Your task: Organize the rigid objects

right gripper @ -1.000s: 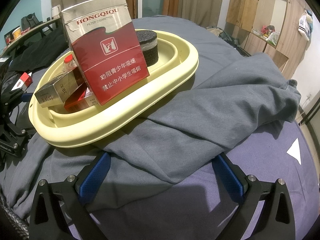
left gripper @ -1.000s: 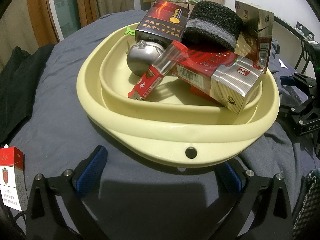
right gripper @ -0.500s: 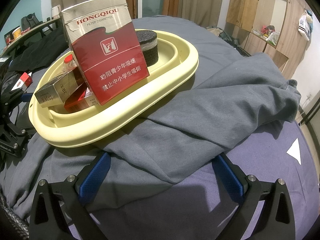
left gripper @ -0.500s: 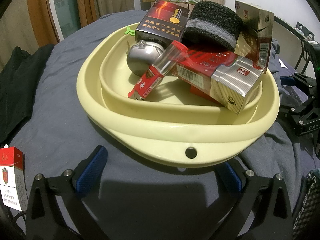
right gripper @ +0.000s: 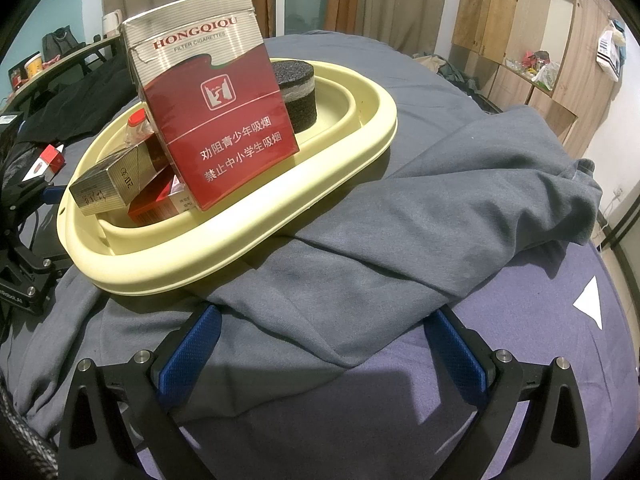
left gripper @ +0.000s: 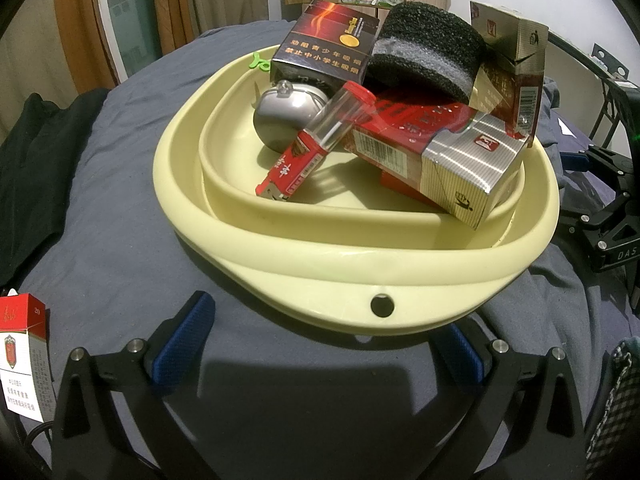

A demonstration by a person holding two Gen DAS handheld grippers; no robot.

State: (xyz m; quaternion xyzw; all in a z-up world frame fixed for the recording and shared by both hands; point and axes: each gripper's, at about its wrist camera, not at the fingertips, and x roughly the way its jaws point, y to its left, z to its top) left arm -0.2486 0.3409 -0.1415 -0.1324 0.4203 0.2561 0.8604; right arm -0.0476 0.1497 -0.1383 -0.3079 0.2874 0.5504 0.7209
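Observation:
A pale yellow basin rests on the bed and holds several cigarette packs, a black sponge roll, a silver round case and a clear tube with a red cap. A large red and silver pack stands upright at the basin's near rim in the right wrist view. My left gripper is open just short of the basin's rim, nothing between its fingers. My right gripper is open over the grey cloth, also holding nothing. One red and white pack lies outside the basin at far left.
The basin sits partly on a crumpled grey garment spread over a blue-grey bed sheet. Dark clothing lies at the left. The other gripper's black frame shows at the right edge. Wooden cabinets and curtains stand behind.

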